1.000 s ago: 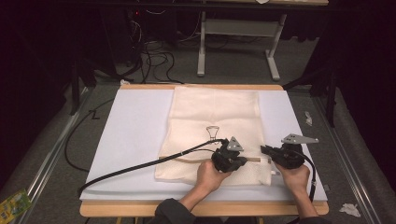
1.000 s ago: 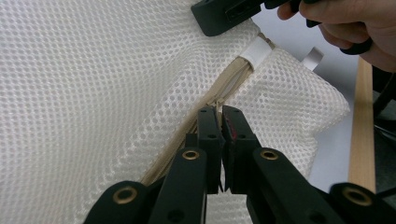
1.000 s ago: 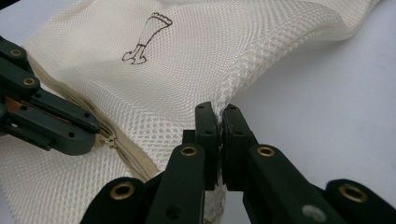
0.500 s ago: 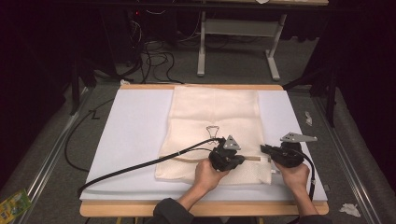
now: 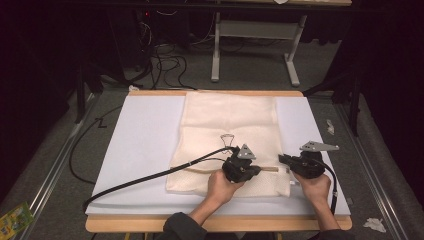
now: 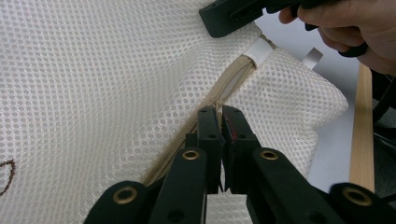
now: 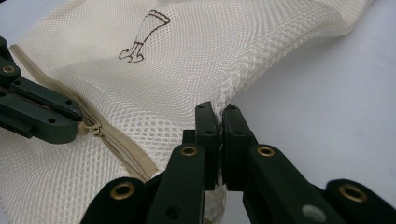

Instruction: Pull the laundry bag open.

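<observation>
Cream mesh bag [image 5: 230, 125], one zipper [image 6: 224, 91], two tools pinching it: left tool [image 6: 220, 122], right tool [image 7: 219, 120].

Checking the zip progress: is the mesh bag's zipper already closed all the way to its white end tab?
No, in the left gripper view the zipper gapes open between the left gripper and the white tab.

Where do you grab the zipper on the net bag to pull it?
Pinch the small slider on the zipper, coming in low along the zipper line: it is the one bit standing up from the flat mesh bag. The left gripper is shut on the zipper there, and the right gripper pinches the bag's edge, which probably keeps it taut.
</observation>
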`<state>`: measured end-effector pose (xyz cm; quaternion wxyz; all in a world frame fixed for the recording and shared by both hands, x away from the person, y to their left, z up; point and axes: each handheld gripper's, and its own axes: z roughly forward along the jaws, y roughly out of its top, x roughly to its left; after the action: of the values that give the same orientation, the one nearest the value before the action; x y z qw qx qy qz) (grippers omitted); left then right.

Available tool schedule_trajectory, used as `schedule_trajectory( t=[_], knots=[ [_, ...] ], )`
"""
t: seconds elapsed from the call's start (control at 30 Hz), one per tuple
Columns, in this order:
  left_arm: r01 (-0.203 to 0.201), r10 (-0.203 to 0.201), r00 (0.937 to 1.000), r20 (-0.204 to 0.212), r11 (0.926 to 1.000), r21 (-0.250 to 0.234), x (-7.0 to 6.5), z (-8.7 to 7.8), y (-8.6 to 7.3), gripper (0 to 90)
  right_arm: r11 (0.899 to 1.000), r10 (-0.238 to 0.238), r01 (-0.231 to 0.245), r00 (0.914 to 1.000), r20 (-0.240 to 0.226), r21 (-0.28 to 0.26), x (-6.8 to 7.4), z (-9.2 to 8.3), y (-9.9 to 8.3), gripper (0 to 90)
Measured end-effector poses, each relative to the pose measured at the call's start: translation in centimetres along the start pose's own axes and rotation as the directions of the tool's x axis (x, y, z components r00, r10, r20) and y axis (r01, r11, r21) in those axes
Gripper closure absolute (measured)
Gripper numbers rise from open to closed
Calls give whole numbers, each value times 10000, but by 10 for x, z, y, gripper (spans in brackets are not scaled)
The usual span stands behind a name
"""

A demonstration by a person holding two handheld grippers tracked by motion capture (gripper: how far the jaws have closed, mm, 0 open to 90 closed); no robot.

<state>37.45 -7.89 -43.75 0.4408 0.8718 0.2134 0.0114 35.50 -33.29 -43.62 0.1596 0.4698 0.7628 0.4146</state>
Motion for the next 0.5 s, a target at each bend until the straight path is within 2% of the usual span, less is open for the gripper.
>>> schedule_trajectory(
  t=[0.2, 0.5],
  knots=[
    [151, -150, 9999, 70, 9998, -88, 2, -3, -3, 871, 10000, 45, -45, 10000, -41, -11, 0, 0, -2, 883],
    [121, -121, 9999, 13, 9999, -76, 3, -6, -6, 871, 10000, -2, 2, 10000, -79, -7, 1, 0, -2, 883]
  ],
)
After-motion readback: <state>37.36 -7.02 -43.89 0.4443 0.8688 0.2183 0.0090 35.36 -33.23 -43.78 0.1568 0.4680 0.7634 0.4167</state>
